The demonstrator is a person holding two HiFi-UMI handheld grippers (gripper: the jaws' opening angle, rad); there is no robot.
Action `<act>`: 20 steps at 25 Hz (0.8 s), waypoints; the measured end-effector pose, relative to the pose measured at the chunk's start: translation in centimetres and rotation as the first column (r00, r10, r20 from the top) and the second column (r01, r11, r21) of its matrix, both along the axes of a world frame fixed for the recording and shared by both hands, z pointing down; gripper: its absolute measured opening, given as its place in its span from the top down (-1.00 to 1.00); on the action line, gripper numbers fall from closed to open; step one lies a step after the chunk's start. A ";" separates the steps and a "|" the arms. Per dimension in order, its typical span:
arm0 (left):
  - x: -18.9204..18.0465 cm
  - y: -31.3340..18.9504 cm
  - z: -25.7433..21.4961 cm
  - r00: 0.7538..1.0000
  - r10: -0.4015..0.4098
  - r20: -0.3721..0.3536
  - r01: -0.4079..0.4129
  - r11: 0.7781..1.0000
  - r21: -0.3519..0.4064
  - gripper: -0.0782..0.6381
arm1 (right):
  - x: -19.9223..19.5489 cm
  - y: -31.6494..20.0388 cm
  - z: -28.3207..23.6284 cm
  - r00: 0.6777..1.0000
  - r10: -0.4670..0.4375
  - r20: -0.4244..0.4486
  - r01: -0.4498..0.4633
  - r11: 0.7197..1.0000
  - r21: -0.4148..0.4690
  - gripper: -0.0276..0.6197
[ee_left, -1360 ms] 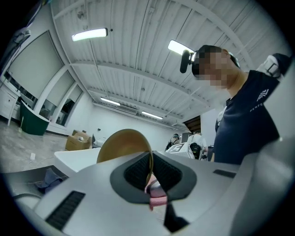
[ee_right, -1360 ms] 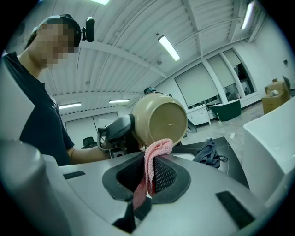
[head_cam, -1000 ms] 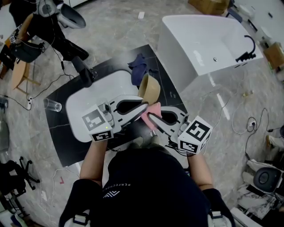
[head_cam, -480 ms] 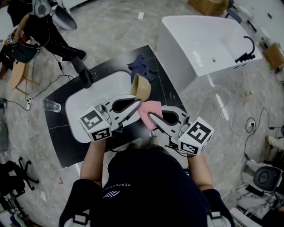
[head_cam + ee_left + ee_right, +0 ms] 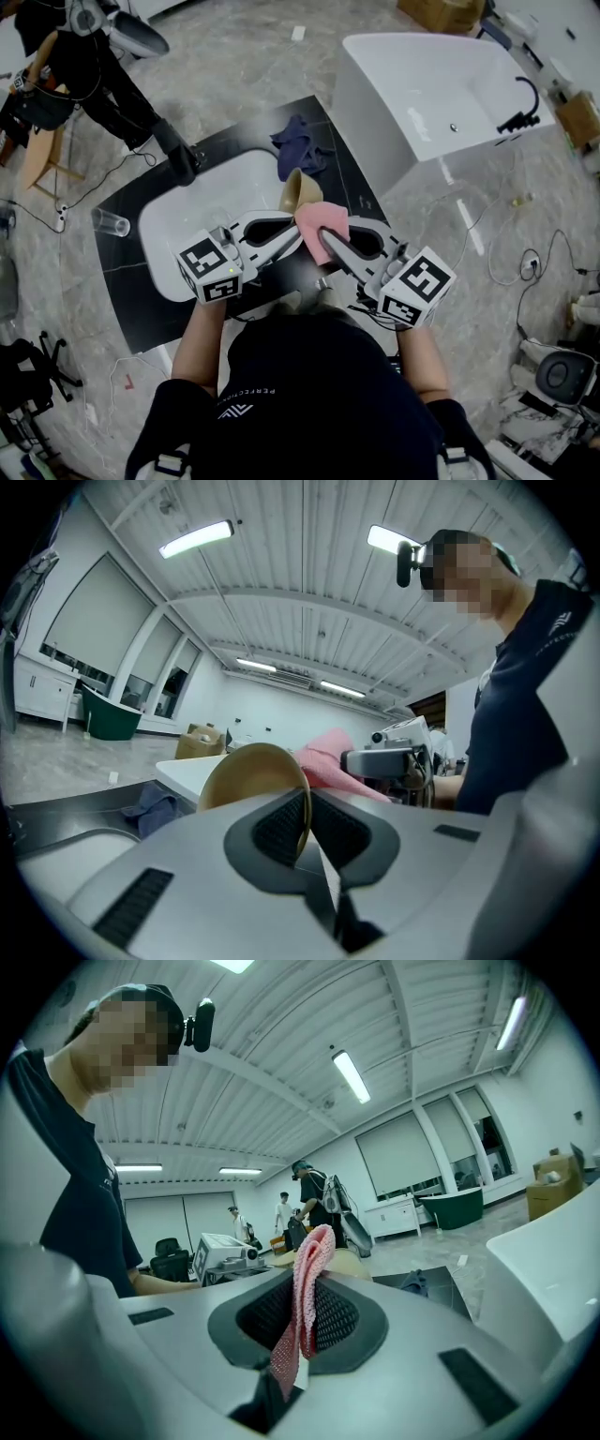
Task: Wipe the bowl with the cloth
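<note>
Gripping the tan bowl (image 5: 298, 187) by its rim near the white sink (image 5: 178, 234), the left gripper (image 5: 305, 825) faces the right gripper (image 5: 302, 1316), clamped on the pink cloth (image 5: 322, 223) up against the bowl; a hard wipe could lever the thin rim free.

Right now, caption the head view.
Left gripper clamps a round tan bowl; right gripper holds a pink cloth at it.

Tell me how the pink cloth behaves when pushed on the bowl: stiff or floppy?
Probably floppy: the pink cloth folds and droops where the right tongs pinch it. Likely light, as that pinch alone holds it. It may bunch against the bowl.
</note>
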State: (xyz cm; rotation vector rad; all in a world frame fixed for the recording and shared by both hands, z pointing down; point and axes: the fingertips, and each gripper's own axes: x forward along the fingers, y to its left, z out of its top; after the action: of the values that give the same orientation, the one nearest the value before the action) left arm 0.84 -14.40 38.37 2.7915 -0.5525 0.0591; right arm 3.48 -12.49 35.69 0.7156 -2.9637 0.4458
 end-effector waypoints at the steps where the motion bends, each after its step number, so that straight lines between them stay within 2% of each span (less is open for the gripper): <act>1: 0.1 0.2 -0.2 1.000 0.015 -0.009 -0.015 1.000 -0.001 0.72 | 0.0 -0.2 0.1 1.000 0.009 -0.002 -0.009 1.000 -0.002 0.76; 4: 0.2 0.8 -0.4 0.998 0.055 -0.025 -0.055 0.998 0.002 0.72 | 0.3 -0.6 0.3 0.999 0.038 0.002 -0.038 0.999 -0.011 0.76; 11: 1.0 2.4 -0.6 0.988 0.154 -0.015 -0.154 0.988 0.012 0.72 | 1.5 -1.9 0.4 0.992 0.125 -0.025 -0.125 0.992 0.006 0.76; 20: 1.3 3.3 -0.6 0.972 0.234 0.009 -0.235 0.972 0.025 0.72 | 2.2 -2.7 0.9 0.987 0.155 -0.051 -0.155 0.988 0.004 0.76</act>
State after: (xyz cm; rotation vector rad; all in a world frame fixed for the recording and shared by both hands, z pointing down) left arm 2.11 -11.07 37.75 2.8689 -0.2230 0.1102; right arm 5.71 -15.16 36.58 0.9478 -2.8722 0.4302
